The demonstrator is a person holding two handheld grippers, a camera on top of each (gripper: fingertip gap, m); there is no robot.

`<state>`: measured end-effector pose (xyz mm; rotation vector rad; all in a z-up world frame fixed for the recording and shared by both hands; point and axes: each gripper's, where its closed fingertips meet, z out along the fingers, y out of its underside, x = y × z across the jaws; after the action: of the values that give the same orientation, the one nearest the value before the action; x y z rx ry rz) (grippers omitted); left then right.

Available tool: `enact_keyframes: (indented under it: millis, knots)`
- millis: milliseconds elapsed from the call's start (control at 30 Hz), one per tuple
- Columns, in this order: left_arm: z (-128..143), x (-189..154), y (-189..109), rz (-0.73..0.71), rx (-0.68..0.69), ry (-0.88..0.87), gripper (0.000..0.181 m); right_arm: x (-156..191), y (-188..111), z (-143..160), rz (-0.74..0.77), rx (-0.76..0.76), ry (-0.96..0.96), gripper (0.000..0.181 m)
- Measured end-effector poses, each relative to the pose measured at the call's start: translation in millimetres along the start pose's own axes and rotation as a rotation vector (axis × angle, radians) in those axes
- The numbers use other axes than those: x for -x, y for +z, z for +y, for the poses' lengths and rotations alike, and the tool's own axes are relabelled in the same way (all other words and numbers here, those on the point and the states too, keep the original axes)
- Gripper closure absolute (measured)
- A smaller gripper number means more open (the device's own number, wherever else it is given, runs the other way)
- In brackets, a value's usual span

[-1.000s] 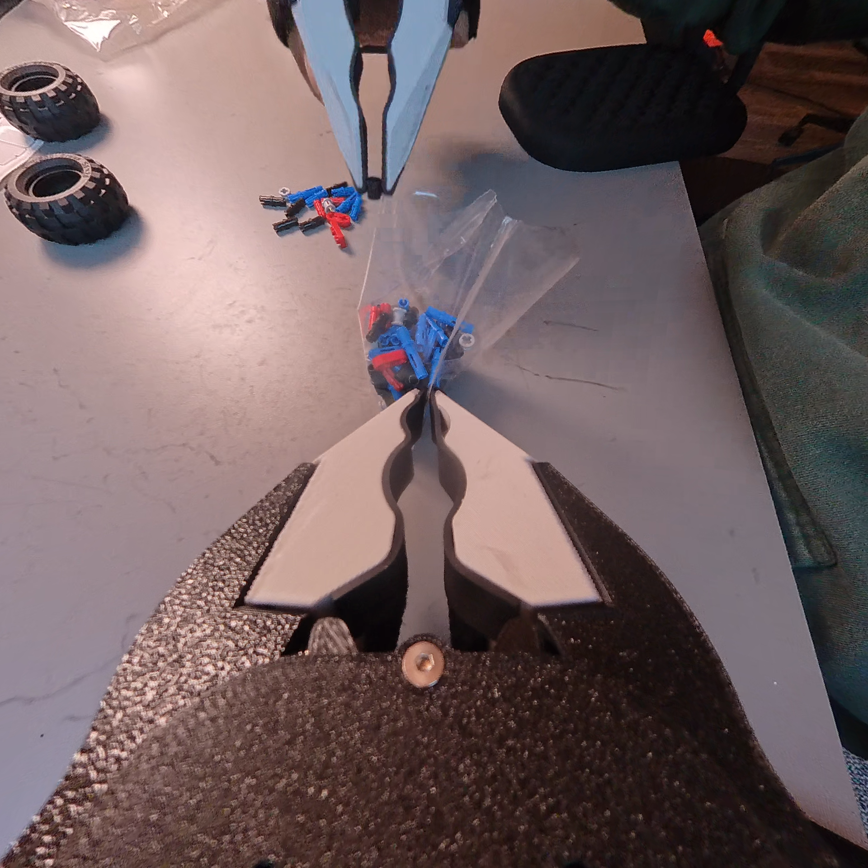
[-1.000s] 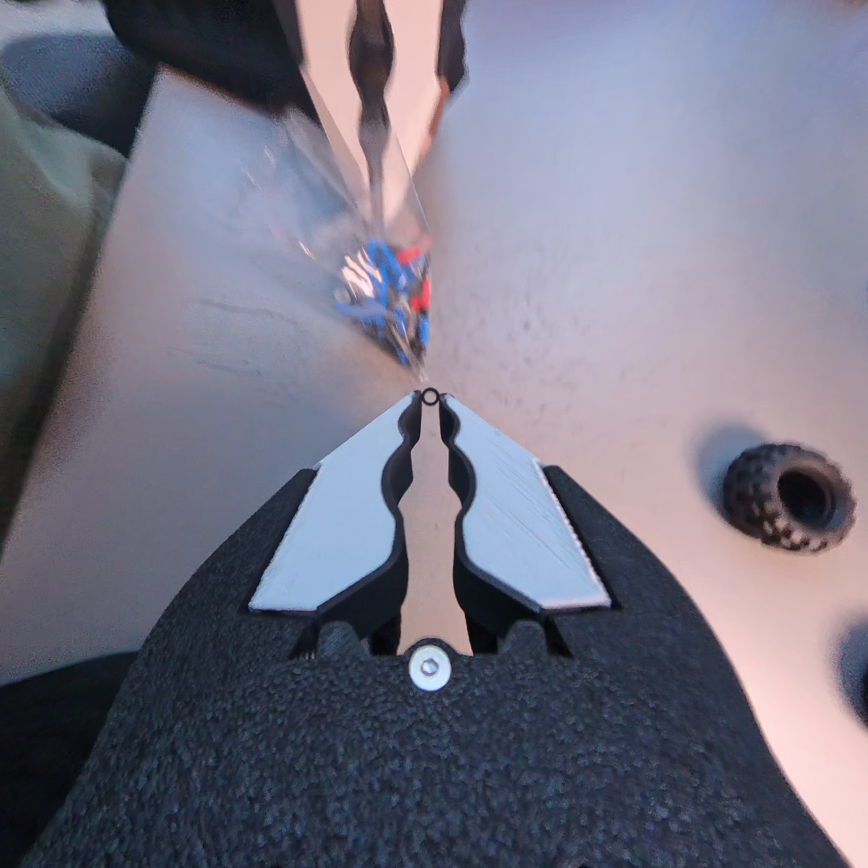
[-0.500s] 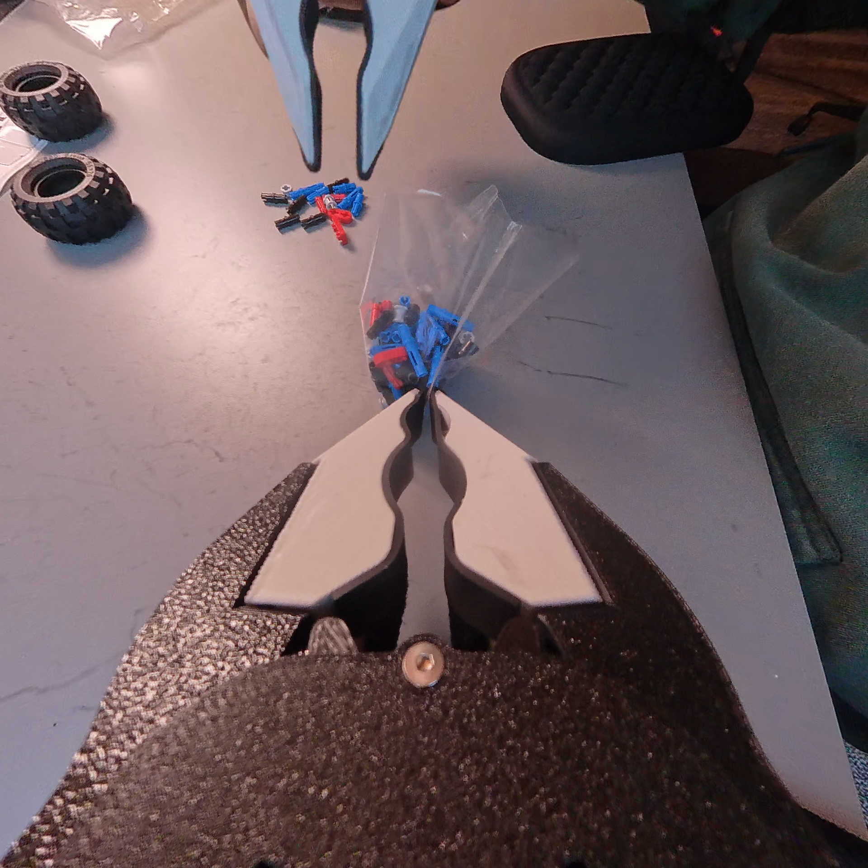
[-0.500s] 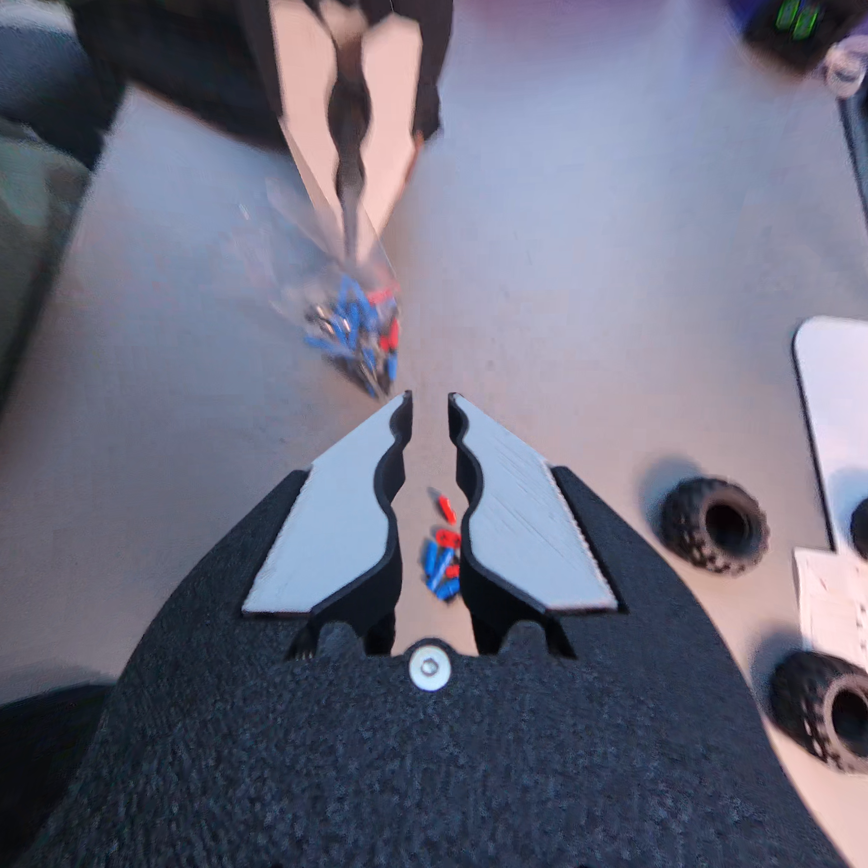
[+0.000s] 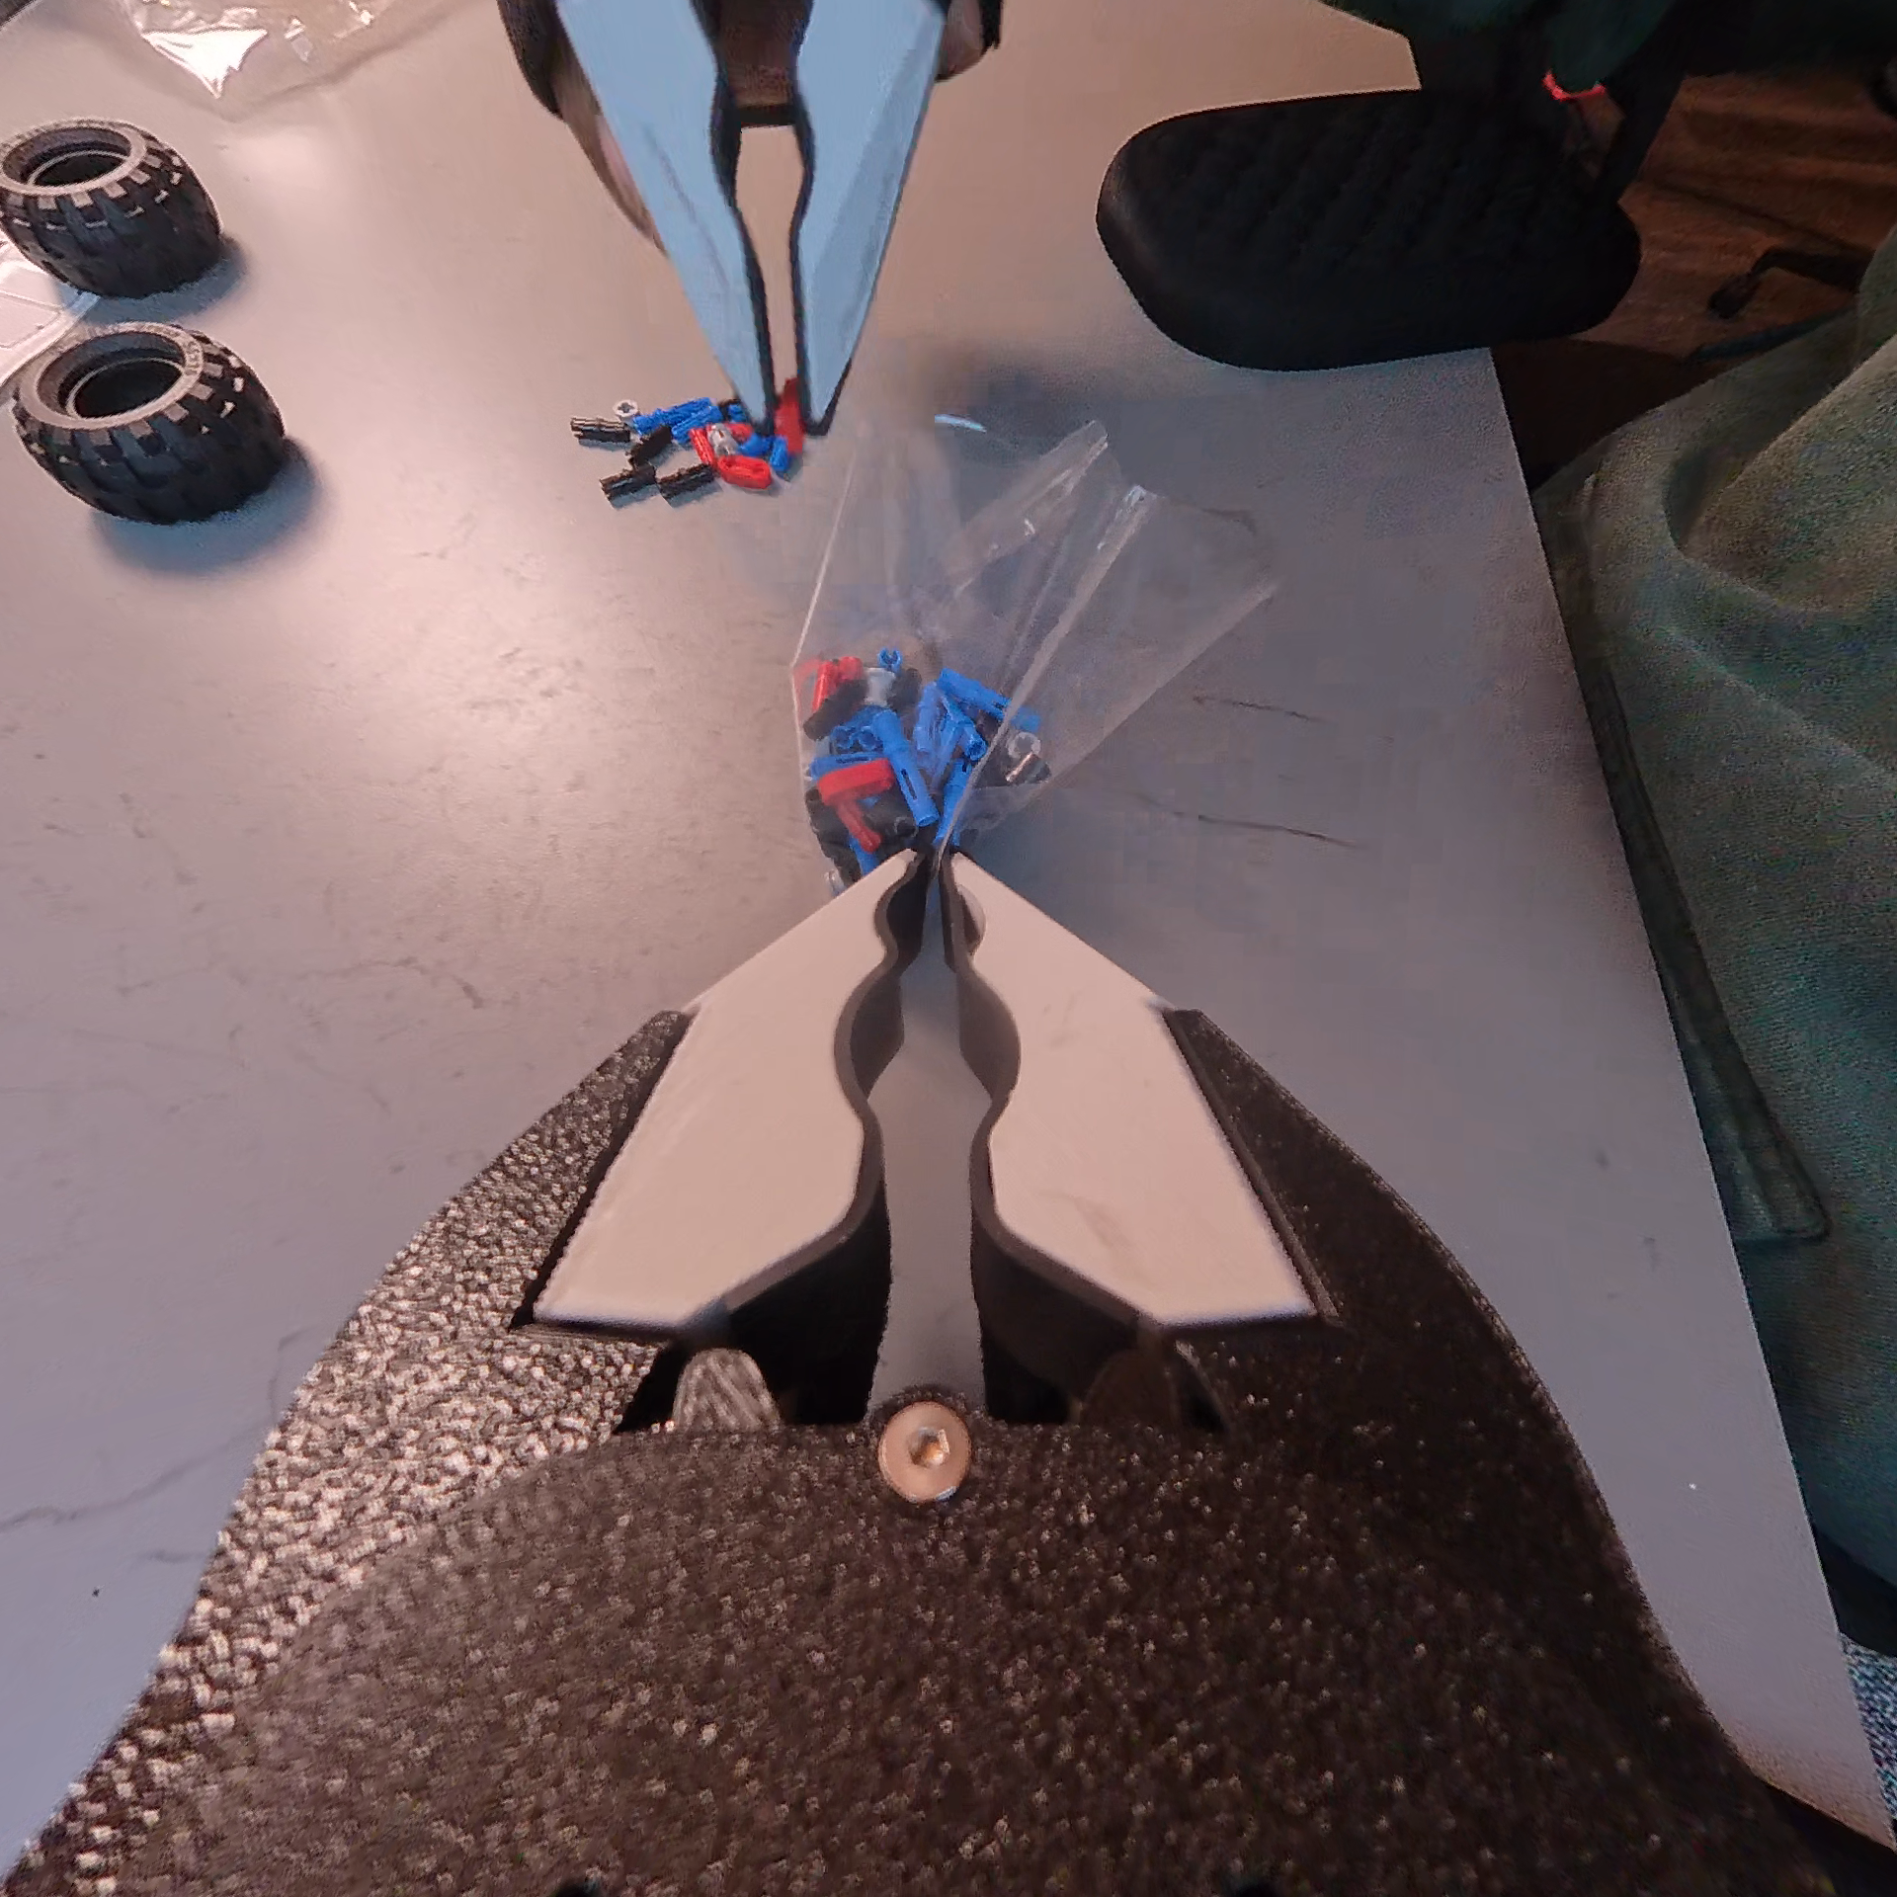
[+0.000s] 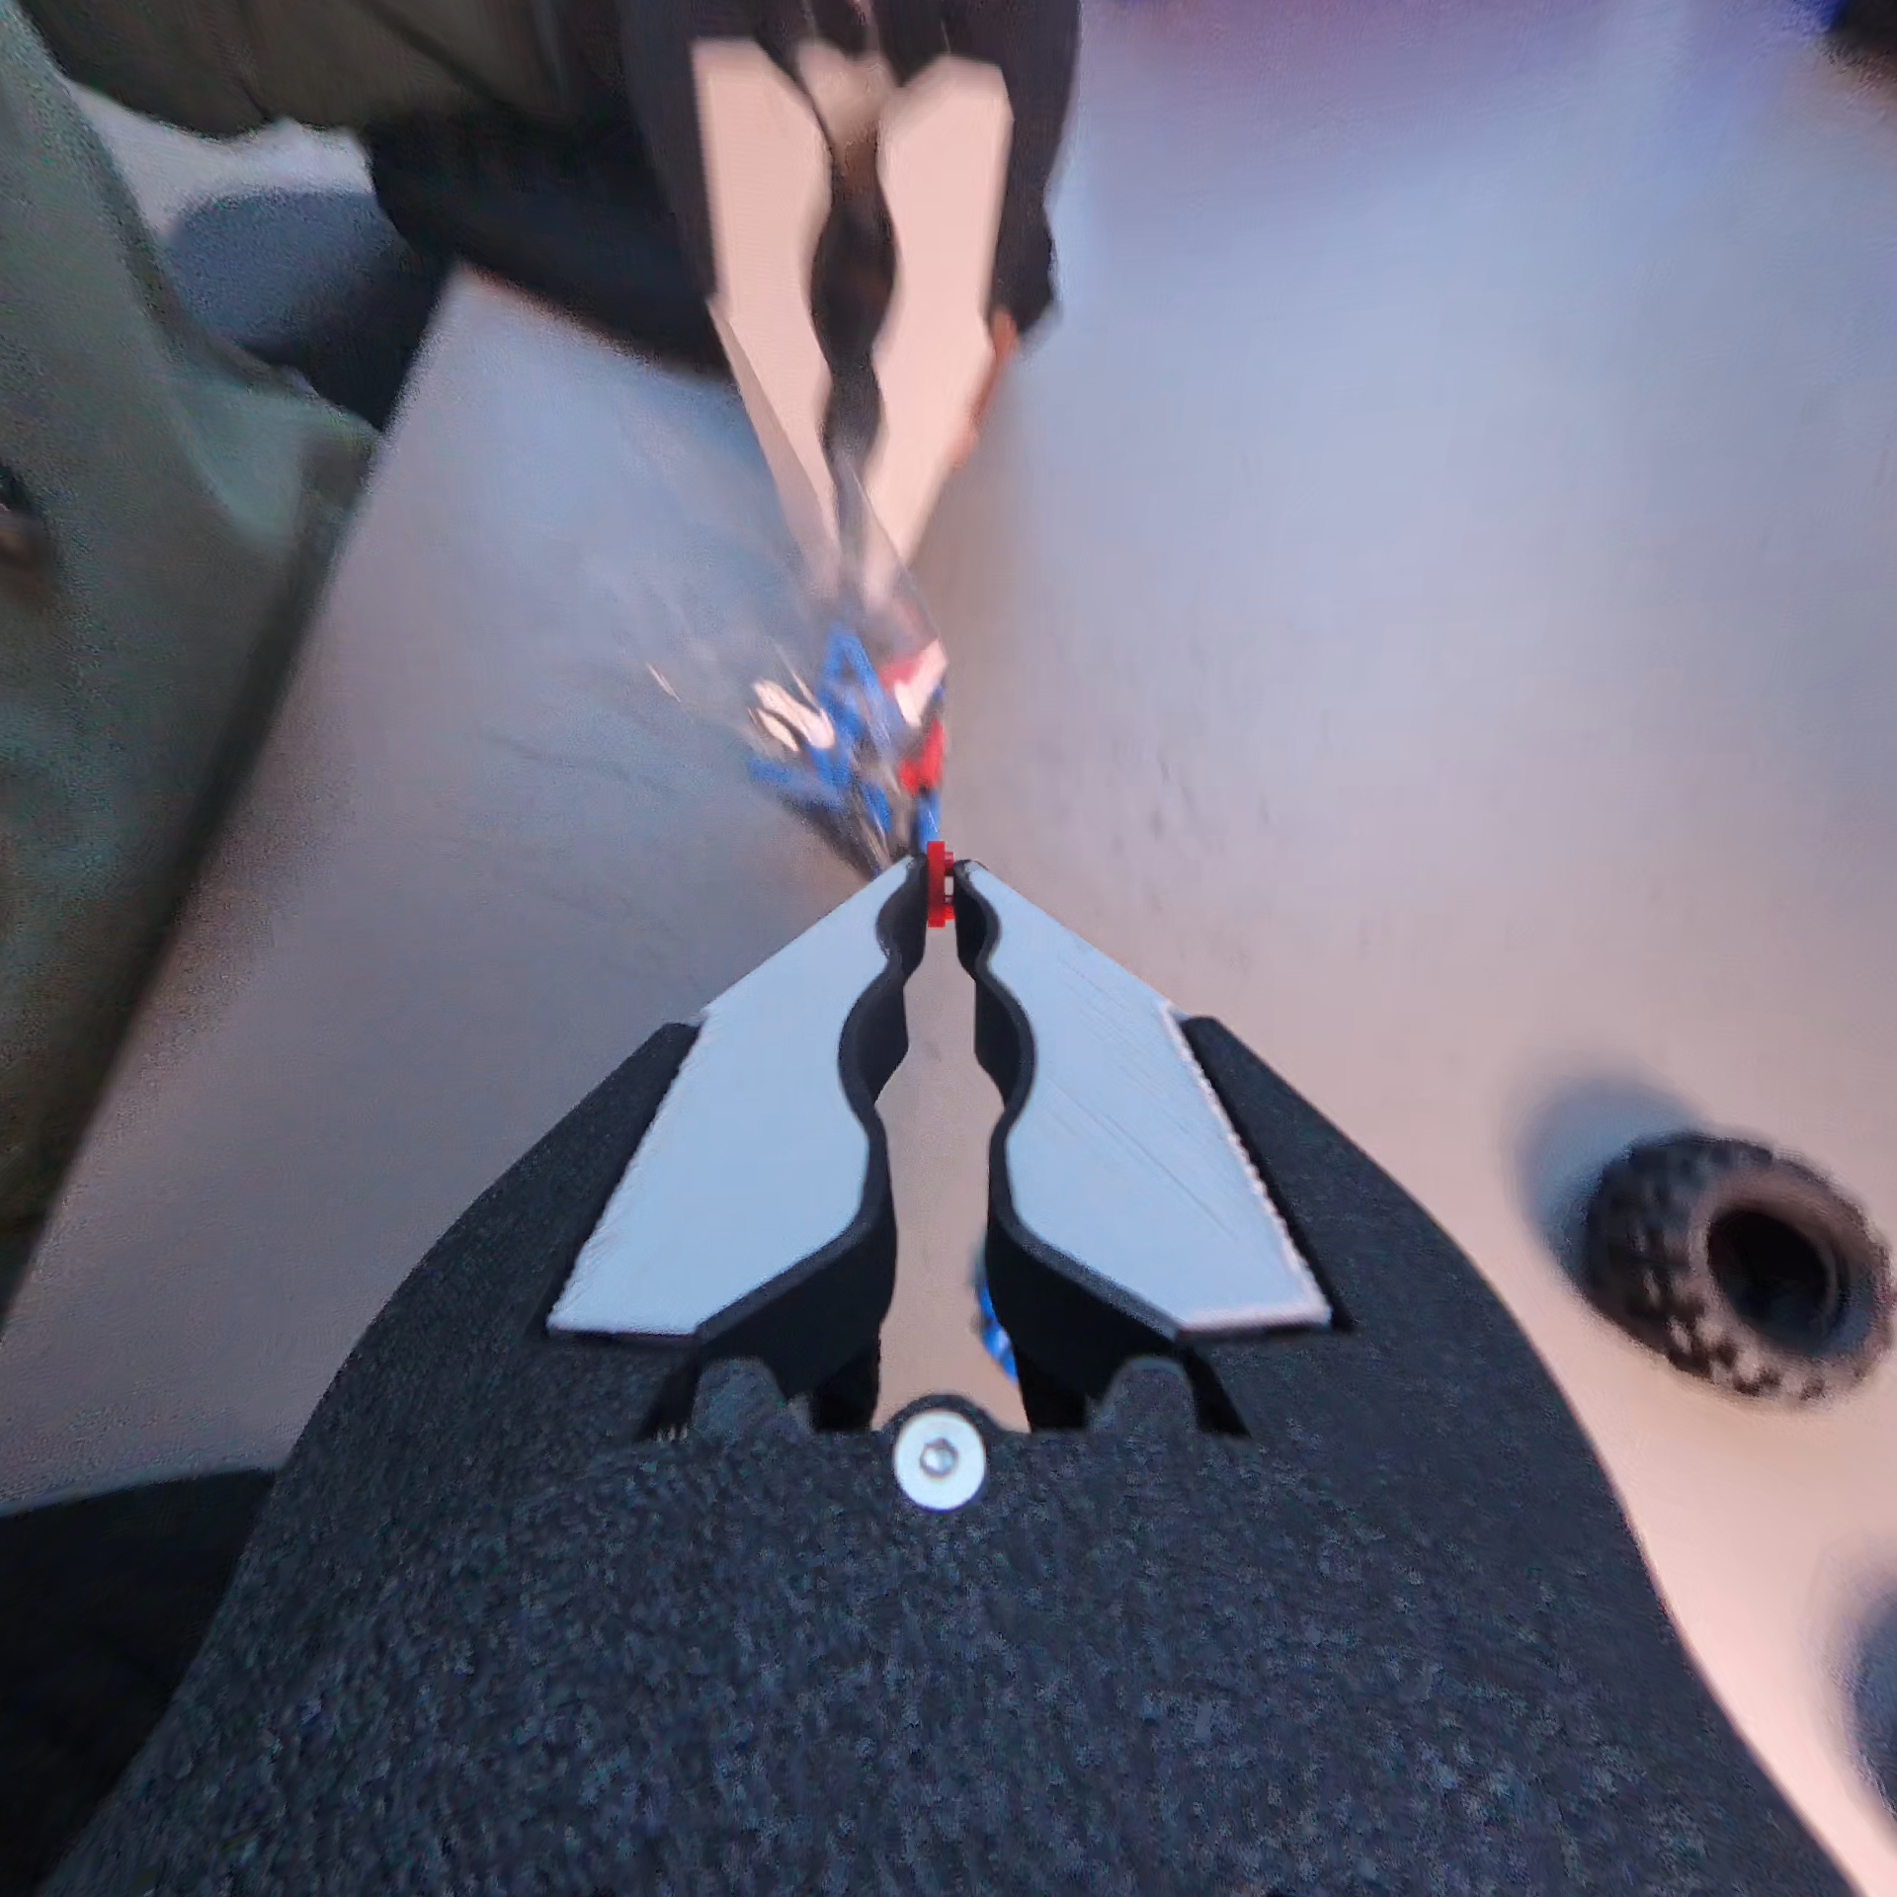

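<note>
Left claw [image 5: 929, 867]: clamped on the clear bag [image 5: 1011, 626] of small parts
Right claw [image 6: 936, 881]: pinching a red piece [image 6: 936, 885]; loose pile [image 5: 698, 441] beneath on the table [image 5: 359, 719]

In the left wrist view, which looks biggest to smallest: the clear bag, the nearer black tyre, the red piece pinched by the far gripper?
1. Clear bag, held at its corner by the left gripper.
2. Nearer black tyre, though it lies farther from the camera, so the gap is unsure.
3. Red piece in the right gripper, plainly smallest.
</note>
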<state>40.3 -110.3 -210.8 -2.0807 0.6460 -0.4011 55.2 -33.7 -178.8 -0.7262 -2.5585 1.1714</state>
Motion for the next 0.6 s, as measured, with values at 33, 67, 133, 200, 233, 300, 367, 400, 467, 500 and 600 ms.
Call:
enact_keyframes:
  millis: [33,67,133,200,233,300,367,400,467,500,600]
  knots:
    - [0.2,-0.1,0.1,0.000,0.001,0.000,0.180,8.6,-0.8,-22.2,-0.022,-0.065,-0.027,0.178]
    - [0.3,-0.1,0.0,0.000,0.002,0.001,0.180,18.3,-0.9,-41.0,-0.051,-0.113,-0.050,0.178]
    - [0.3,-0.2,-0.1,0.000,0.003,0.002,0.180,35.4,2.8,-65.0,-0.100,-0.155,-0.094,0.177]
    - [0.3,0.1,-0.6,-0.003,0.003,0.003,0.180,47.1,11.1,-71.5,-0.125,-0.136,-0.139,0.177]
    - [0.1,0.2,-0.9,-0.003,0.002,0.002,0.180,50.6,15.3,-71.1,-0.131,-0.119,-0.155,0.177]
    - [0.2,0.7,-1.4,-0.002,0.000,-0.004,0.180,52.5,21.8,-64.1,-0.126,-0.071,-0.176,0.177]
    - [0.5,1.8,-2.0,-0.002,-0.002,-0.010,0.181,51.6,23.5,-57.9,-0.123,-0.047,-0.178,0.177]
    - [0.6,2.3,-2.3,-0.003,-0.002,-0.012,0.181,49.9,23.5,-55.3,-0.116,-0.036,-0.175,0.177]
    - [0.7,2.7,-2.4,-0.004,-0.002,-0.014,0.181,40.6,25.3,-45.9,-0.057,0.030,-0.197,0.177]
    - [0.9,2.6,-2.1,-0.004,-0.002,-0.014,0.181,35.7,26.2,-40.6,-0.022,0.073,-0.218,0.177]
    - [0.7,3.7,-2.3,-0.008,-0.003,-0.018,0.181,26.5,27.0,-35.1,0.051,0.164,-0.273,0.177]
